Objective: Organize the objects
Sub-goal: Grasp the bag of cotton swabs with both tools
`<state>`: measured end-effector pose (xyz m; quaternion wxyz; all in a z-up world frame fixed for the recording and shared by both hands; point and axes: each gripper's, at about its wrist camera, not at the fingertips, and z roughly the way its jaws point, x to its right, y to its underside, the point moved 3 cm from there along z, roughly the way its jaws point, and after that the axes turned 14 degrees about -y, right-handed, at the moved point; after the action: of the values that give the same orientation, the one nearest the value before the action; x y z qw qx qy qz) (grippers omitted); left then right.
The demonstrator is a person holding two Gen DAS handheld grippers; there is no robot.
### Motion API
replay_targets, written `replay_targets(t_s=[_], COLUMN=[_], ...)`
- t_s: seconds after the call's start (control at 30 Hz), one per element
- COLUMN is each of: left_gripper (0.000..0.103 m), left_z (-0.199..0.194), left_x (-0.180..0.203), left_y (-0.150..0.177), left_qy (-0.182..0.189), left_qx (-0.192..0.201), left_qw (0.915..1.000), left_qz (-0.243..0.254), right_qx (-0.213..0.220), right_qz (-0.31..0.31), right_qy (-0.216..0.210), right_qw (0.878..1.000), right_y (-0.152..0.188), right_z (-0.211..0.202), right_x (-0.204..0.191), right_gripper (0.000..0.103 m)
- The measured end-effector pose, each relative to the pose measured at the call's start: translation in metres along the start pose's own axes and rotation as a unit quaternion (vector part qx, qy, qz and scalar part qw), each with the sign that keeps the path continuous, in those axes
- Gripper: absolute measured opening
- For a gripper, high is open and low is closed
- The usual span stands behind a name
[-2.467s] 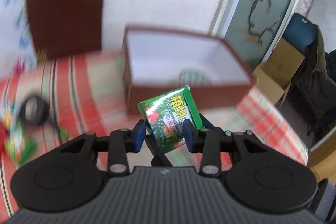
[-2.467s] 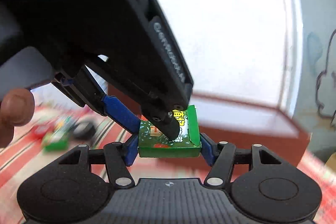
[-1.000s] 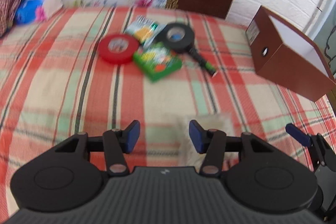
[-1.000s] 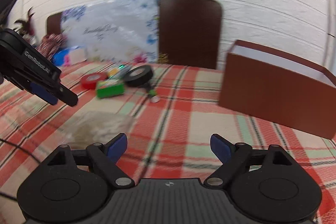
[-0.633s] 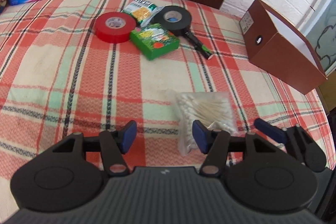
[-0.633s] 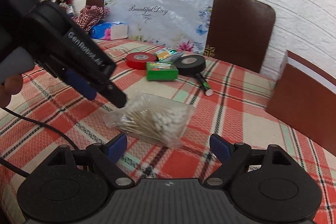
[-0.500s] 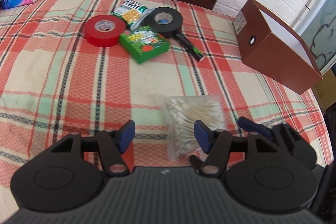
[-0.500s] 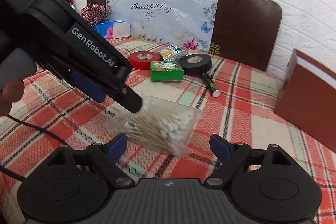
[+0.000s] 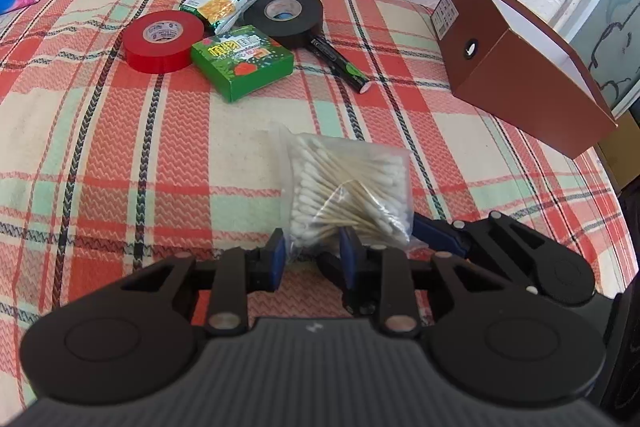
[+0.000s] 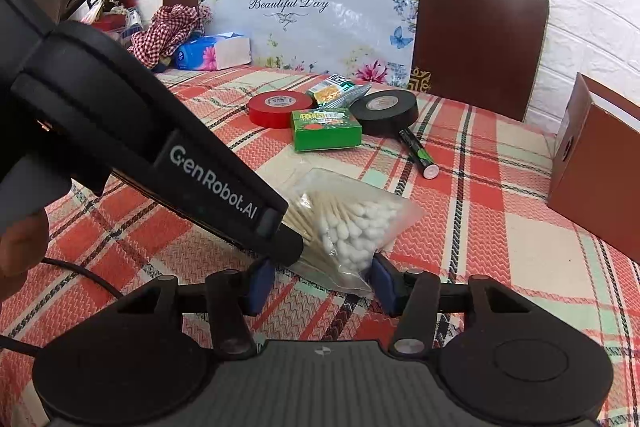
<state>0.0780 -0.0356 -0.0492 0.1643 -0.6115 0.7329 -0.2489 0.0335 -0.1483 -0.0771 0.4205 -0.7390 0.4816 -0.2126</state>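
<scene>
Both of your grippers are now closing in on the bag of cotton swabs (image 9: 352, 193), where half a second ago their jaws stood wide on either side of it. The left gripper (image 9: 311, 254) is pinching the bag's near end, the plastic bunching between its blue pads. The right gripper (image 10: 319, 279) is coming in from the other side; its jaws have just been closing, with the bag's corner between them and the pads seemingly touching the film. This suggests you are starting a two-handed pickup, probably bound for the brown box (image 9: 516, 67), which is standing open well apart to the right.

The bag is lying flat on the plaid tablecloth (image 9: 120, 155), clear and loosely filled, with wooden-stemmed, white-tipped swabs lying crosswise inside. It looks soft and slippery, so it will likely sag when lifted. Farther back, the red tape roll (image 9: 162, 41), green carton (image 9: 242, 61), black tape roll (image 9: 284, 17), snack packet (image 9: 220, 1) and marker (image 9: 340, 61) are waiting in a cluster.
</scene>
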Motion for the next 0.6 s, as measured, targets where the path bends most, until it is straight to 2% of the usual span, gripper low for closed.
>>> replay_targets(t_s=[0.33, 0.6], left_gripper=[0.031, 0.031], left_z=[-0.004, 0.001], left_x=[0.032, 0.083], left_y=[0.004, 0.007], left_qy=[0.023, 0.075], left_qx=[-0.002, -0.012], left_qw=[0.9989, 0.9933], left_qz=[0.042, 0.087], right_qx=[0.003, -0.008], right_qz=[0.024, 0.048], right_qy=[0.032, 0.100], right_qw=[0.999, 0.994], right_y=[0.008, 0.025], right_z=[-0.023, -0.054], right_x=[0.012, 0.035], right_gripper=[0.052, 0.053])
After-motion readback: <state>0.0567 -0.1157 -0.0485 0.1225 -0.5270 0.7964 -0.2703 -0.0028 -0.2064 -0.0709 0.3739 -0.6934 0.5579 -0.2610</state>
